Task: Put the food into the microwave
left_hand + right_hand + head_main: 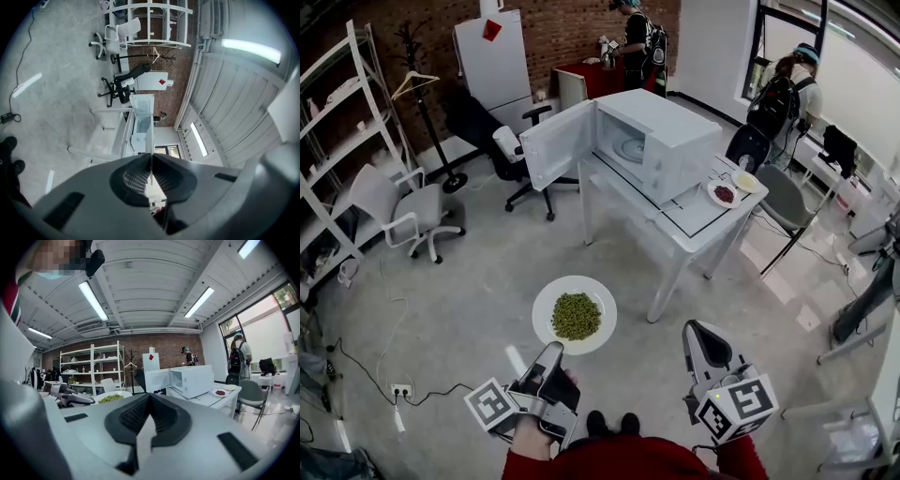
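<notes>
A white plate (575, 314) heaped with green peas (577, 316) hangs over the floor, and my left gripper (553, 352) is shut on its near rim. In the left gripper view the plate (151, 140) shows edge-on, pinched between the pads of that gripper (151, 168). Ahead, the white microwave (661, 141) sits on a white table (705, 225) with its door (558, 145) swung open to the left and its turntable showing. My right gripper (694, 330) is shut with nothing in it, level beside the plate. The right gripper view shows that gripper (150, 397), the microwave (194, 378) and the peas (111, 398).
On the table right of the microwave lie a plate of red food (724, 194) and a small yellowish plate (746, 181). Office chairs (408, 211), a coat stand (422, 103) and shelving (342, 122) stand left. Two people (783, 98) work at the back. A power strip (400, 390) lies on the floor.
</notes>
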`<state>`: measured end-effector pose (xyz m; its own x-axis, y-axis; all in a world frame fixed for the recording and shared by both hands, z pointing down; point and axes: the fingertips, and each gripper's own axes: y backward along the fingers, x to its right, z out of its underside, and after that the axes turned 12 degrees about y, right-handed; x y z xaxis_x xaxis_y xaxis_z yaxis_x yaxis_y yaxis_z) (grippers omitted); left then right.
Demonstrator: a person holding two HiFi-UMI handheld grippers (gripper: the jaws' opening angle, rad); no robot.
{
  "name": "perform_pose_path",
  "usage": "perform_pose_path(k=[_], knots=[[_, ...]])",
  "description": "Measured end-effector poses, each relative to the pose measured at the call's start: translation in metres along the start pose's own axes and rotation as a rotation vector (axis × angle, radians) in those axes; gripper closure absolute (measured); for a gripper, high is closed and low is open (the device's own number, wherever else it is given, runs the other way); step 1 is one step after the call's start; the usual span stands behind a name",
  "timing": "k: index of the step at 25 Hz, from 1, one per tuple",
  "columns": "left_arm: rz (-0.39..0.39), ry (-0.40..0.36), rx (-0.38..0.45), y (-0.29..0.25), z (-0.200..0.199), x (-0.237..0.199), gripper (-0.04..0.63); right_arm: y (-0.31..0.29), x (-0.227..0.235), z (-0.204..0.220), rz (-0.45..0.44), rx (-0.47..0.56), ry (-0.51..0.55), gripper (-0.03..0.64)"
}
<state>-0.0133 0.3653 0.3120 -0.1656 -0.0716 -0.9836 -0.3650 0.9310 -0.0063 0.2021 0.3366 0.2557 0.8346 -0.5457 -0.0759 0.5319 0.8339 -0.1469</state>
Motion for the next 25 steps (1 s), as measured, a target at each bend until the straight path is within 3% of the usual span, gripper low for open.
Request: perform_pose_path(k=[14,25], knots=[[0.005,0.002,-0.058,-0.021,-0.042,0.016,0.575,-0.035,-0.022,-0.014,0.090,-0.046,0.051,0.603],[0.004,-0.014,-0.064,-0.079,-0.073,0.016,0.575,-0.099,0.004,-0.005,0.102,-0.050,-0.013,0.603]])
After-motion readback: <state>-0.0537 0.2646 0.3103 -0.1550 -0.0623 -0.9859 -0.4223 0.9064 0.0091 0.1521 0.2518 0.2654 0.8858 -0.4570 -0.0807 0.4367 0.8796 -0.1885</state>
